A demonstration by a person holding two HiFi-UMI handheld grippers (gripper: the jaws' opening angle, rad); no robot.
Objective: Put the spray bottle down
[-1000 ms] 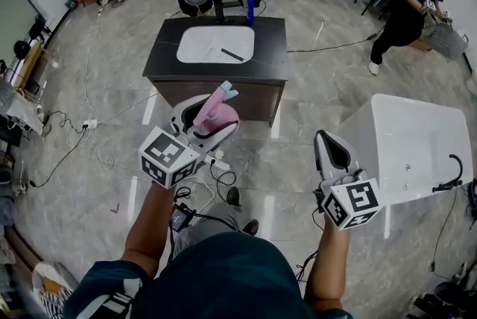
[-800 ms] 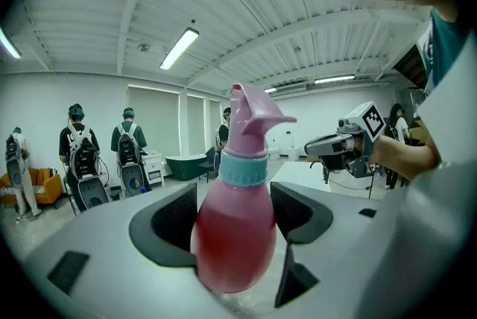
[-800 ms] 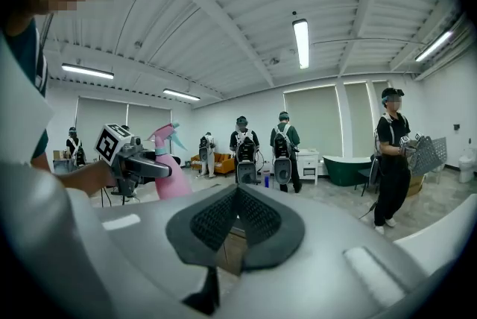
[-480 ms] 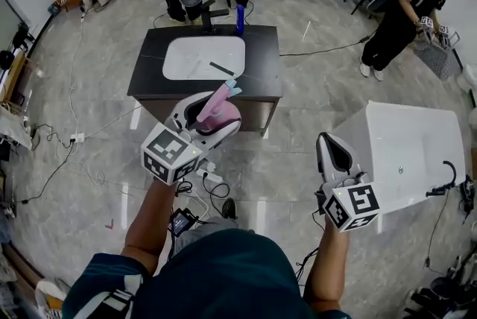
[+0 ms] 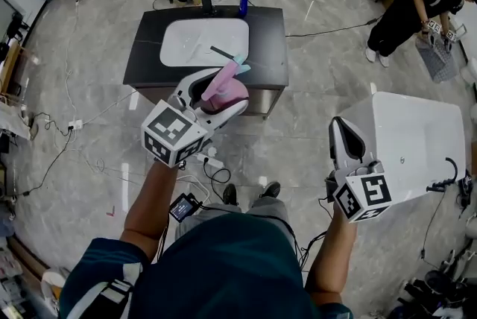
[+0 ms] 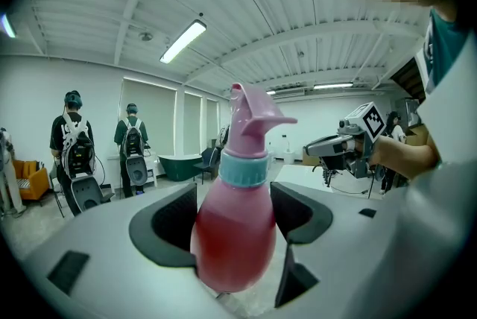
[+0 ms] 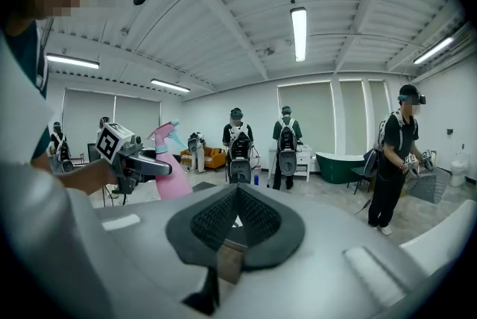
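Observation:
A pink spray bottle with a pale blue collar stands upright between the jaws of my left gripper, which is shut on its body. In the left gripper view the bottle fills the gap between the dark pads. Its nozzle reaches over the front edge of a dark vanity counter with a white sink. My right gripper hangs to the right with its jaws together and nothing in them. From the right gripper view the bottle shows at the left.
A blue bottle stands at the counter's back edge and a dark stick lies in the sink. A white bathtub sits at the right. Cables run over the floor. A person bends at the far right.
Both grippers have moved forward toward the dark counter, the left one carrying the bottle. The bottle's nozzle now overlaps the counter's front edge. Neither gripper's jaws have changed.

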